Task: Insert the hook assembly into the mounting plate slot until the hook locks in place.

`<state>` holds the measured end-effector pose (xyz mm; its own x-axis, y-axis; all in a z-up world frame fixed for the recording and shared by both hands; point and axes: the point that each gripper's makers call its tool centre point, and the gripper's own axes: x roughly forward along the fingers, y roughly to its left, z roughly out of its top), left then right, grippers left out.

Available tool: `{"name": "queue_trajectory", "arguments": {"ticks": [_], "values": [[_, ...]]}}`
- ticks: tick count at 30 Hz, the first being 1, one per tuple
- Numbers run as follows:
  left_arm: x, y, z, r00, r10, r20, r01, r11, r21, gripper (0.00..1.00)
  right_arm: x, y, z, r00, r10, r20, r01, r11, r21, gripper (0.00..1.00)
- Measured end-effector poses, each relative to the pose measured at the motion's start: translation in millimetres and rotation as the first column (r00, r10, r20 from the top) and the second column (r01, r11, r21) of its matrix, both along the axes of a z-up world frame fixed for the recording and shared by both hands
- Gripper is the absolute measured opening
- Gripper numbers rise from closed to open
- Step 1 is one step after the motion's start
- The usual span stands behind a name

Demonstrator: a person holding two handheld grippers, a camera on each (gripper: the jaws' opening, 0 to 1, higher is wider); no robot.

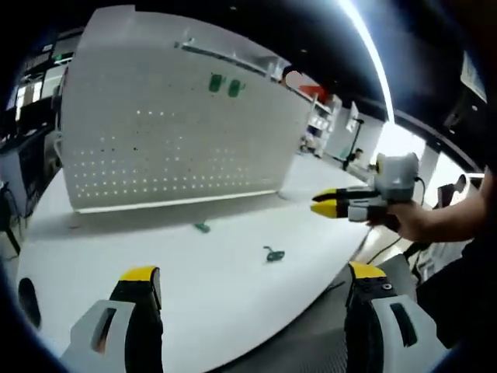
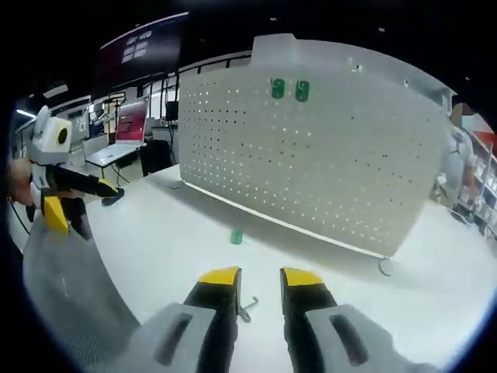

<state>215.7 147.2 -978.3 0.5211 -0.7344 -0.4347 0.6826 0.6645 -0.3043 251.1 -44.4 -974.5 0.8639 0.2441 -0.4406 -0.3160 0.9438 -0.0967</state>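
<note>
A white pegboard [image 1: 171, 132] [image 2: 326, 155] stands upright on the white table [image 1: 217, 303], with two green hooks [image 1: 224, 85] [image 2: 289, 89] mounted near its top. A small green piece [image 1: 202, 227] [image 2: 236, 235] lies on the table in front of it. A loose hook [image 1: 273, 254] [image 2: 247, 307] lies nearer, seen through the gap of my right gripper's jaws. My left gripper [image 1: 252, 276] [image 2: 81, 202] is wide open and empty, above the table's near edge. My right gripper [image 2: 260, 277] [image 1: 326, 202], held by a hand [image 1: 411, 221], has its jaws a narrow gap apart, nothing between them.
The table's curved edge [image 1: 311, 303] runs close to both grippers, with a grey surface [image 2: 70, 295] beyond it. A desk with a laptop [image 2: 124, 132] stands behind the left gripper. Shelving [image 1: 318, 116] lines the room past the pegboard's end.
</note>
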Motion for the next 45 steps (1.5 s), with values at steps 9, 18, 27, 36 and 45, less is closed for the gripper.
{"name": "queue_trajectory", "arguments": {"ticks": [9,18,27,36,45], "values": [[-10.1,-63.4,-18.0,0.998,-0.049,-0.047,0.048,0.999,-0.019,0.97,0.4,-37.7,11.8,1.000,-0.011,0.012,0.011,1.000,-0.013,0.18],[-8.4,-115.6,-49.2,0.989,-0.105,-0.107,0.103,0.994,-0.022,0.94,4.7,-53.6,5.1,1.000,-0.005,0.003,0.005,1.000,-0.004,0.17],[-9.3,-144.9,-85.8,0.978,-0.110,-0.177,0.111,0.994,-0.004,0.88,6.1,-68.1,8.0,0.999,-0.044,0.013,0.044,0.999,0.026,0.17],[-4.8,-175.4,-108.6,0.967,-0.119,-0.224,0.117,0.993,-0.023,0.82,-0.2,-80.3,4.7,0.997,-0.079,0.000,0.079,0.996,0.042,0.17],[17.6,-180.6,-123.8,0.974,-0.043,-0.220,0.044,0.999,0.002,0.71,-10.0,-91.8,1.7,0.995,-0.099,-0.004,0.099,0.994,0.039,0.17]]}}
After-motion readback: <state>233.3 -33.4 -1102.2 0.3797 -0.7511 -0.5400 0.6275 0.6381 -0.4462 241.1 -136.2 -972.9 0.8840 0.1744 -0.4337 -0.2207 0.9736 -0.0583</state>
